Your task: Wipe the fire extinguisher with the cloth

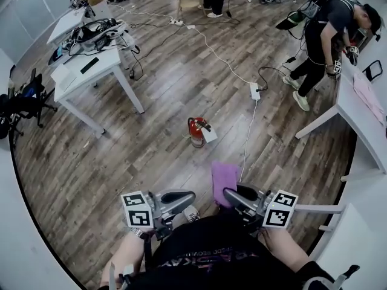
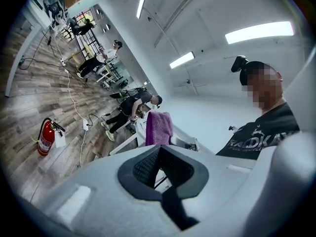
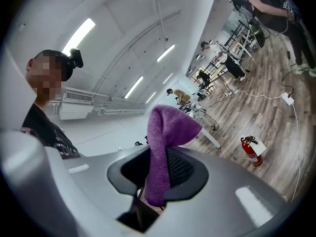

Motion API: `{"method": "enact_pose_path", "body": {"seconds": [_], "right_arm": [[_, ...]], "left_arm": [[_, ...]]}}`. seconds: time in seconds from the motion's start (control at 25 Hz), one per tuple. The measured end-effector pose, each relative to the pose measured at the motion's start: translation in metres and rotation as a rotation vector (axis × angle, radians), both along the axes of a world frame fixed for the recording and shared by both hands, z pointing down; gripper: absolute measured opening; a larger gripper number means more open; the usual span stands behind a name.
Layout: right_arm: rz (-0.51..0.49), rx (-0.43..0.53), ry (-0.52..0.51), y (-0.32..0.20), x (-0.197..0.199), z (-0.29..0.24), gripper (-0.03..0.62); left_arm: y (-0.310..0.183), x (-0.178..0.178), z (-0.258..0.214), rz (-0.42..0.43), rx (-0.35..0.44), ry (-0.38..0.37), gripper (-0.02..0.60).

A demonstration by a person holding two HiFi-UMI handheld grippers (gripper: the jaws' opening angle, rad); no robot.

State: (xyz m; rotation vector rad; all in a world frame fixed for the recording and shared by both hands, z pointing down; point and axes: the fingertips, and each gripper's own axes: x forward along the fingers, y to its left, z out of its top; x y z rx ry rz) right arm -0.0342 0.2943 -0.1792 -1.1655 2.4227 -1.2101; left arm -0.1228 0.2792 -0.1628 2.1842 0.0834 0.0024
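The left gripper (image 2: 158,169) has its jaws pressed together on nothing. The right gripper (image 3: 159,174) pinches the purple cloth (image 3: 163,132), which rises out of the jaws and flops over at its top. The fire extinguisher (image 1: 196,132) stands upright on the wooden floor (image 1: 163,89), well ahead of both, between the white table (image 1: 91,71) and the cable (image 1: 247,141). The head view looks down on its top; the gripper views show its red side and white tag (image 3: 259,147).

Bare wood floor (image 1: 151,162) lies open on the near and left sides of the fire extinguisher (image 1: 196,132). A white cable (image 1: 247,144) with a power strip (image 1: 254,91) runs close along its right, seemingly flat on the boards. The left counter (image 1: 109,59), the right counter (image 1: 358,124) and a bending person (image 1: 323,41) stand well apart.
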Motion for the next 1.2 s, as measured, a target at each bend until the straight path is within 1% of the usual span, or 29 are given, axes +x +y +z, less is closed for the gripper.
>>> {"method": "enact_pose_path", "body": {"seconds": [0.24, 0.52, 1.2], "right_arm": [[-0.014, 0.007, 0.022, 0.003, -0.014, 0.002, 0.078], [-0.014, 0.004, 0.039, 0.003, -0.028, 0.003, 0.078], [-0.005, -0.005, 0.054, -0.003, -0.04, 0.005, 0.077]], "left_arm": [[0.002, -0.011, 0.004, -0.001, 0.008, -0.01, 0.002], [0.005, -0.025, 0.006, 0.0, -0.01, 0.007, 0.002], [-0.003, -0.032, 0.007, 0.017, -0.012, 0.021, 0.002]]}}
